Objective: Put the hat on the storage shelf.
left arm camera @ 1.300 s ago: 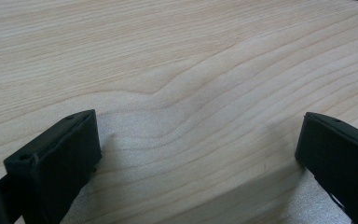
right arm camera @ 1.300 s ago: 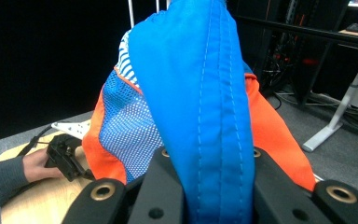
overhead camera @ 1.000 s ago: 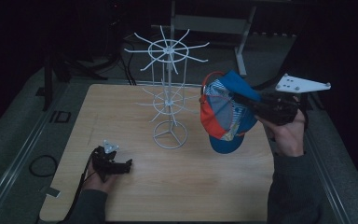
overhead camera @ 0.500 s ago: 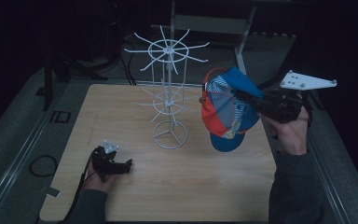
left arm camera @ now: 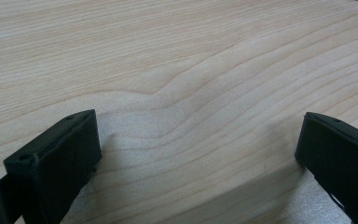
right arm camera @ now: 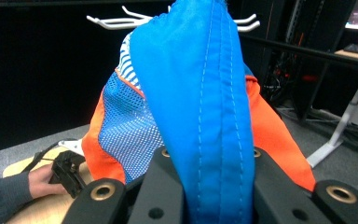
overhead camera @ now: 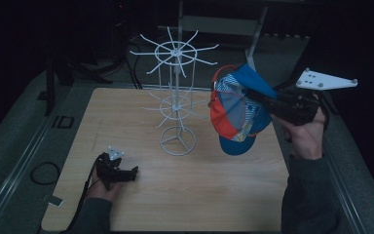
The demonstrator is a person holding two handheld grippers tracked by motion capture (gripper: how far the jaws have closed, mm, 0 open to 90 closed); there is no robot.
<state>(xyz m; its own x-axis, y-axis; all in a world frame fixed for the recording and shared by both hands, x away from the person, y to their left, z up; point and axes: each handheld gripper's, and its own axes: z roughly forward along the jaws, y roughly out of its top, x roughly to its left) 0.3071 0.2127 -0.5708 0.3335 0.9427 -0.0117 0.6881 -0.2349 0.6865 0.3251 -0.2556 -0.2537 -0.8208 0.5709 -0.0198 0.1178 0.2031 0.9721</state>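
Holding the blue-and-orange mesh cap (overhead camera: 236, 114) clamped in my right claw (overhead camera: 253, 100), I should hook it over a prong of the white wire rack (overhead camera: 175, 97) at nine o'clock; my left claw (overhead camera: 129, 171) rests apart on the wooden counter (overhead camera: 214, 195).

The right gripper (right arm camera: 205, 186) clamps a blue and orange cap (right arm camera: 200, 102) that rises above it; beyond it, white rack arms (right arm camera: 116, 19); lower left, a hand (right arm camera: 39, 179).

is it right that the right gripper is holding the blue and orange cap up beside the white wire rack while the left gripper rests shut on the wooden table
Not quite: the left gripper is open, not shut. The left gripper view shows its two black jaws wide apart over the light wooden table. The rest holds: in the high view the right gripper holds the blue and orange mesh cap up beside the white wire rack.
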